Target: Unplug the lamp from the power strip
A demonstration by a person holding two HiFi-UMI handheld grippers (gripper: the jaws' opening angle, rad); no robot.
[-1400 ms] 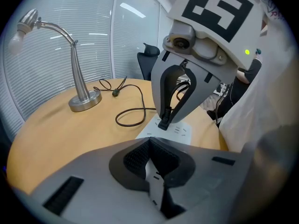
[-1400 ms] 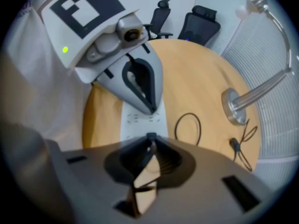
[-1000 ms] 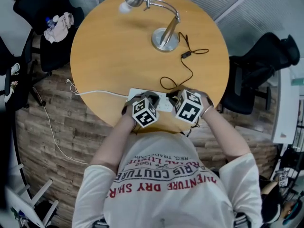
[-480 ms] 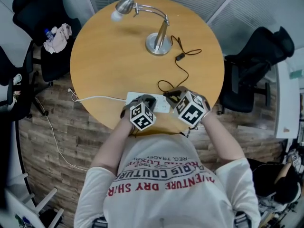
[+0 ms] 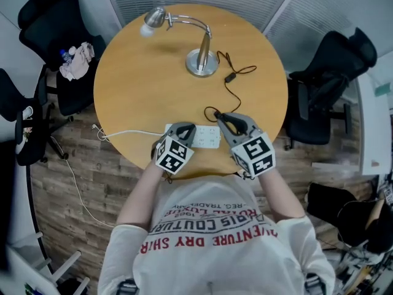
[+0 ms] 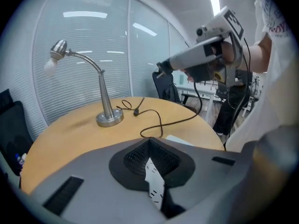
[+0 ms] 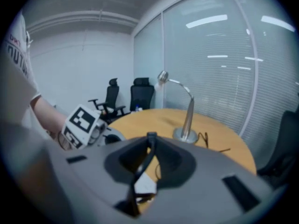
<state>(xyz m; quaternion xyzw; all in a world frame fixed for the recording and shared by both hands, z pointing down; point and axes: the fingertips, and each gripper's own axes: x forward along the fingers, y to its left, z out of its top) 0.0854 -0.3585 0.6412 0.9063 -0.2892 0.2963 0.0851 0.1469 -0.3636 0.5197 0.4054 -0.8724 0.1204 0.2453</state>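
Observation:
The silver desk lamp (image 5: 201,61) stands at the far side of the round wooden table (image 5: 141,85). Its black cord (image 5: 231,85) runs from the base toward me. My right gripper (image 5: 219,117) is shut on the lamp's black plug (image 6: 160,68) and holds it in the air, clear of the white power strip (image 5: 206,136), with the cord hanging below. In the right gripper view the plug (image 7: 150,138) sits between the jaw tips. My left gripper (image 5: 182,128) lies on the strip's left end, jaws closed with a sliver of white strip (image 6: 154,181) between them.
The strip's white cable (image 5: 126,133) runs left off the table edge to the floor. Black office chairs stand at the left (image 5: 55,17) and right (image 5: 334,57); one holds a cloth (image 5: 77,57). Glass walls with blinds lie behind the table.
My right gripper has lifted up and away from the power strip with the plug in it, so the plug is out of its socket. The left gripper stays on the strip.

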